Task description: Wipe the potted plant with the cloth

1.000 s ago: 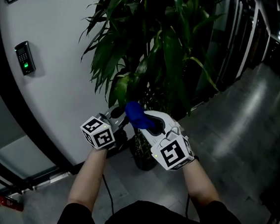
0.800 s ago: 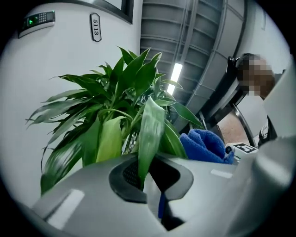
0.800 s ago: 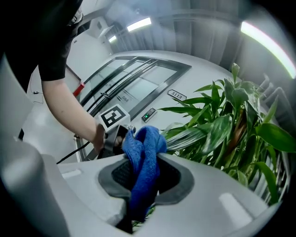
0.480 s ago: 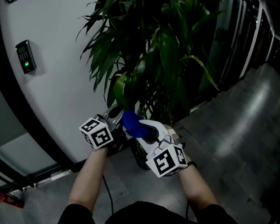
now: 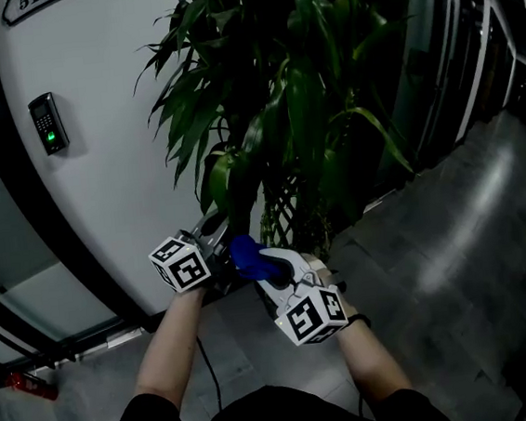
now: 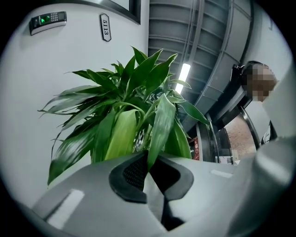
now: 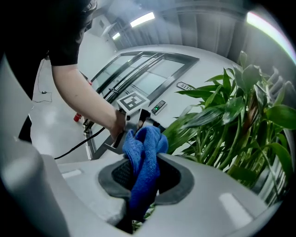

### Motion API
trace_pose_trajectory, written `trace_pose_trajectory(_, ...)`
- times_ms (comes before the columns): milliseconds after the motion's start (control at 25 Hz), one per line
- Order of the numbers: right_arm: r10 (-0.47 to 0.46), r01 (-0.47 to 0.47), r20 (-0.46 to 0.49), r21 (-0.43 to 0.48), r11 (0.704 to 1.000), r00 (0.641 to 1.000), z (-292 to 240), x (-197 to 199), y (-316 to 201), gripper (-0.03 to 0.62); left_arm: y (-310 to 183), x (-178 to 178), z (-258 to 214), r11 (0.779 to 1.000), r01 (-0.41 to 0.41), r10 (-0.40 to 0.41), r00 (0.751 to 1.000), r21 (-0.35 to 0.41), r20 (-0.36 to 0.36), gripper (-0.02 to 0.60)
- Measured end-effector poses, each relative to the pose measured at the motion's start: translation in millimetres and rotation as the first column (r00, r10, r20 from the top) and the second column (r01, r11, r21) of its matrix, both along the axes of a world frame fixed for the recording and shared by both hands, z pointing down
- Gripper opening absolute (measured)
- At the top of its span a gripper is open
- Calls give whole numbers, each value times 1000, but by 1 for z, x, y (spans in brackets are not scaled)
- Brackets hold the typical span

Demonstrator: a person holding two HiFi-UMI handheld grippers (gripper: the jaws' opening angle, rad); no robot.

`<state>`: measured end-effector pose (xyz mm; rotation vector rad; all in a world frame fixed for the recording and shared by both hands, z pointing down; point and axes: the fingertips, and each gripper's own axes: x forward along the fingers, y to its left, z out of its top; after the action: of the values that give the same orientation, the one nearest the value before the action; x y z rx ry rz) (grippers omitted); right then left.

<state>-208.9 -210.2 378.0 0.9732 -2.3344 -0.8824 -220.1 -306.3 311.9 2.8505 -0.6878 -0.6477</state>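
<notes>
As the plant stands: the potted plant (image 5: 299,108) rises at the far side, just beside the curved white wall (image 5: 110,174); its long leaves droop toward the near side; its pot is largely hidden behind the grippers
Left gripper: the left gripper (image 5: 211,231) has its jaws pressed together on the tip of one drooping leaf (image 6: 159,125), which runs down between the dark pads (image 6: 132,173); it appears to be steadying that leaf
Right gripper: the right gripper (image 5: 262,268), just right of the left one, pinches a bunched blue cloth (image 7: 144,148); the cloth stands out past the jaws toward the foliage
Cloth and leaf: in the head view the cloth sits near the low end of the held leaf; whether they touch cannot be told
Step in hand: by my reading, the start of a wipe on a single leaf; one gripper holds, the other brings the cloth in
Next move: it calls for laying the cloth flat against the blade and drawing it along with light pressure; the left grip should be firm but gentle, or the leaf may tear
</notes>
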Motion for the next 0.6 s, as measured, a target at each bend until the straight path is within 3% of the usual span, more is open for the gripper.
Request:
trace_pose_trajectory(320,-50,47,-33,-88,995,998,47,-2,2,87,-2,-21,22,998,52,-52,999,-39,5,6)
trace_pose_trajectory(600,-64,58,-28,-185,981,998,82,8,14,87,11,-41,76,981,122,-121,992,-151,15,6)
